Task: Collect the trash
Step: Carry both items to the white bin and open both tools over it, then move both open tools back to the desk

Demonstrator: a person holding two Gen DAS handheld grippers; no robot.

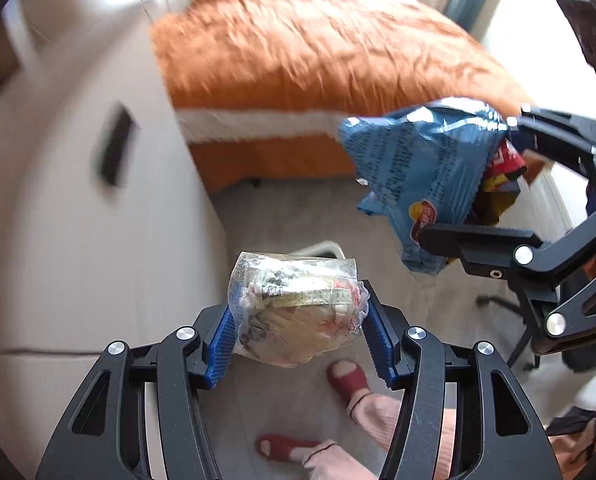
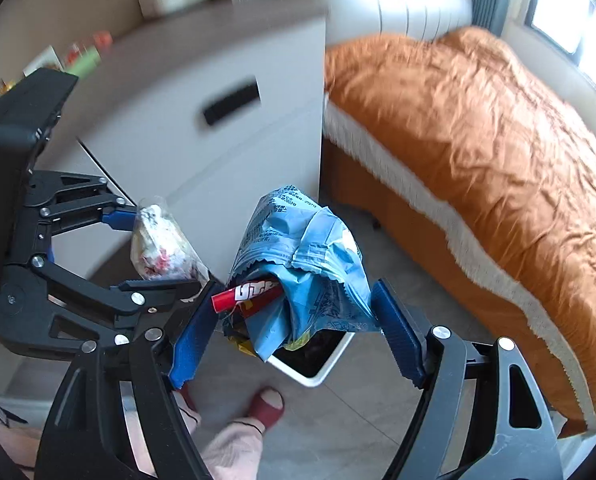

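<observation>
My left gripper (image 1: 300,320) is shut on a crumpled clear plastic wrapper (image 1: 298,306) with printed paper inside, held above the floor. The wrapper also shows in the right wrist view (image 2: 157,240). My right gripper (image 2: 293,320) is shut on a bunch of snack packets: a blue chip bag (image 2: 310,264) with a red wrapper (image 2: 245,294) and a yellow one tucked in. The blue bag also shows in the left wrist view (image 1: 422,172). A white waste bin (image 2: 318,364) with a dark inside stands on the floor right under the right gripper; its rim (image 1: 326,246) peeks out behind the clear wrapper.
A white bedside cabinet (image 2: 225,132) with a dark handle slot stands to the left. A bed with an orange cover (image 2: 478,140) fills the right. The person's feet in red slippers (image 1: 348,376) stand on the grey floor. A black chair base (image 1: 514,320) is at right.
</observation>
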